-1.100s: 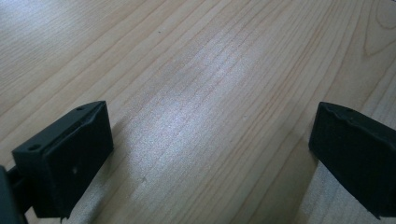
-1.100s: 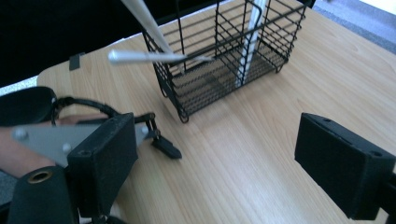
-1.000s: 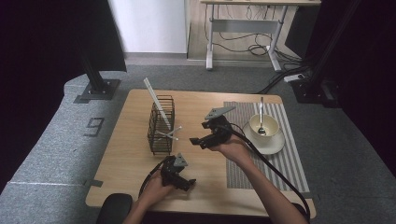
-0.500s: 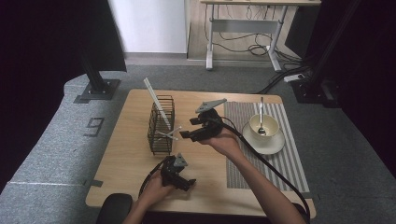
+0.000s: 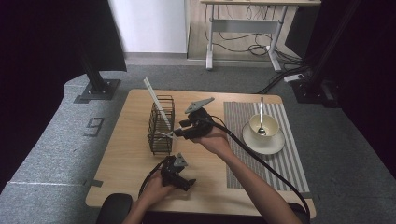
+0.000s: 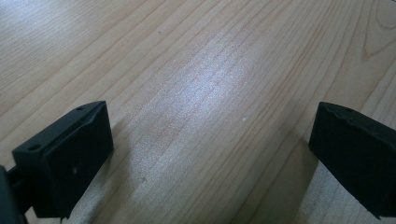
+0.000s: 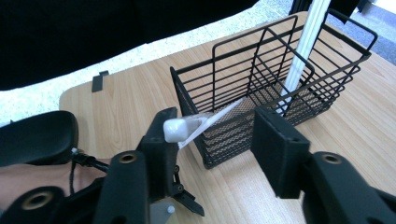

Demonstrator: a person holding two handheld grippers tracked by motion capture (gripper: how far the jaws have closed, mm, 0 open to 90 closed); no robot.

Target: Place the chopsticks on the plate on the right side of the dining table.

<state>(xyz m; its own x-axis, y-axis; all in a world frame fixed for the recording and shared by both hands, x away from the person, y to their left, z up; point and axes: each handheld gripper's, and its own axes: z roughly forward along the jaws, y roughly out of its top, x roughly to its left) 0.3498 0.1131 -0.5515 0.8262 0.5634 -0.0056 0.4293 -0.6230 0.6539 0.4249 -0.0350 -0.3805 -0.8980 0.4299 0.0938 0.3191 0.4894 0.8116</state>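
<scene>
The step in hand is taking hold of the utensil [image 7: 180,128], a white piece whose rounded end pokes out through the near-right side of the basket [image 5: 161,126] while its shaft runs back inside the wires. The right tool [image 7: 212,135] sits at that side of the basket, and its jaws have just been closing around the rounded end. They are not clenched yet. In the right gripper view the end lies against one jaw while the other stands clearly apart from it, so the piece is between the jaws but not gripped.

A long white stick [image 5: 156,100] leans in the basket's far-left part, its top rising above the rim.

The left tool [image 5: 180,175] lies released at the near edge of the surface [image 5: 126,154], jaws wide over bare wood, holding nothing.

The next move probably calls for closing the remaining gap until both jaws press on the utensil's end. After that, the pull should run straight along the shaft, towards the right, so it slides out between the wires without snagging. The basket looks light and may drag along or tip. The free left tool could steady it.
</scene>
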